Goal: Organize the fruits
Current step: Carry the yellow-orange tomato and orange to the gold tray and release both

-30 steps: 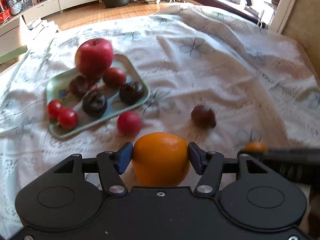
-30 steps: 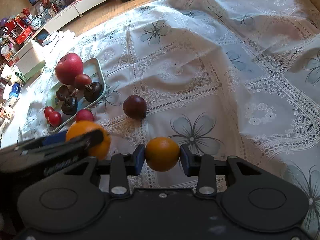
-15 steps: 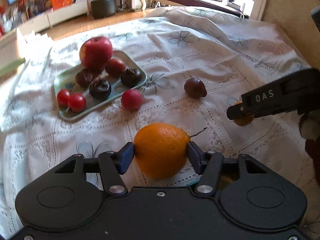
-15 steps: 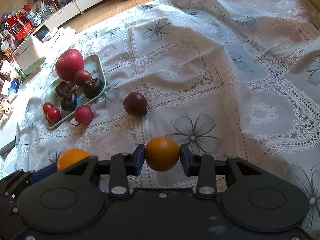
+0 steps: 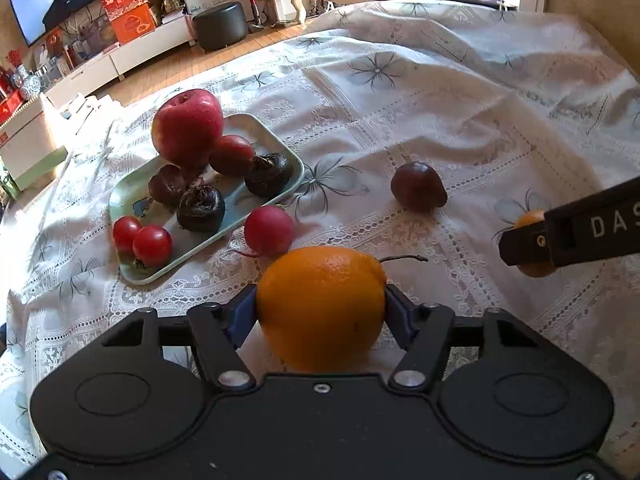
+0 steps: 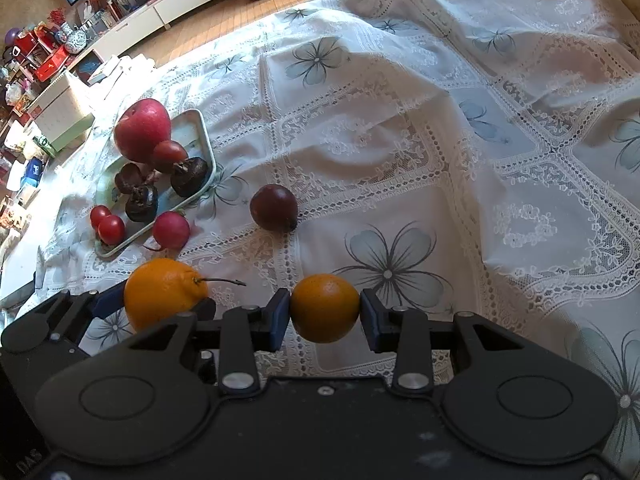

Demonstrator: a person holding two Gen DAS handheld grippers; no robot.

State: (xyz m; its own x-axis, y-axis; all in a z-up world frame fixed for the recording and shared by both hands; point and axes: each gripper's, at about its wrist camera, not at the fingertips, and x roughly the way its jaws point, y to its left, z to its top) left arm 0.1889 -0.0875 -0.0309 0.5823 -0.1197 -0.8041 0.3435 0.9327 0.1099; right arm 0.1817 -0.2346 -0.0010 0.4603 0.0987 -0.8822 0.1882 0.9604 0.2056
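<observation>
Left wrist view, large orange [image 5: 320,306] clamped in left claw [image 5: 320,312]

Small orange [image 5: 529,220] mostly hidden behind the right gripper [image 5: 568,236], itself cut by the frame edge; large orange [image 6: 164,290] partly covered below by gripper body

The white letters "DAS" can be read on the side of the right gripper [image 5: 576,236], at the right edge of the left wrist view. The same letters (fainter, turned sideways) stand on the left gripper [image 6: 30,460] at the near left corner of the right wrist view.
</observation>
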